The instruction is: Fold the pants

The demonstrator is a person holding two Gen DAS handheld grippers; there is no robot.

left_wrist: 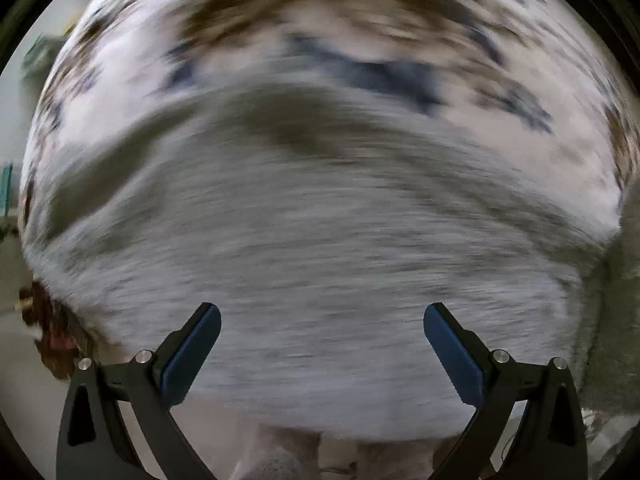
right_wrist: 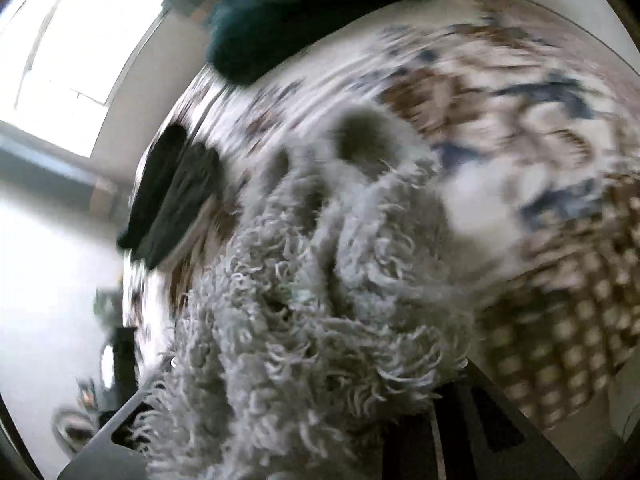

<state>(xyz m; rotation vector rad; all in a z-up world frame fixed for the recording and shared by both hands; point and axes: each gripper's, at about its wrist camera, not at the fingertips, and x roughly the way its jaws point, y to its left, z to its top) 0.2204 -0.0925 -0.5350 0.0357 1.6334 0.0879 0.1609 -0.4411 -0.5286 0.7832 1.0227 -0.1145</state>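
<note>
Two claws: mine, one per hand.
Left claw (left_wrist: 322, 354): spread wide, blue pads (left_wrist: 192, 356) bare, touching nothing I can see.
Right claw (right_wrist: 304, 412): fingertips buried in pile; I read it as pinching the pants.
Pants (right_wrist: 288, 320): grey, shaggy, curly loops, bunched at my right claw, flat beneath my left.
Bedspread (left_wrist: 400, 60): white, brown and navy print, blurred.

A home bedroom: patterned bedspread (right_wrist: 520, 128), dark pillow (right_wrist: 280, 12), bright window (right_wrist: 80, 48) beside the bed.
</note>
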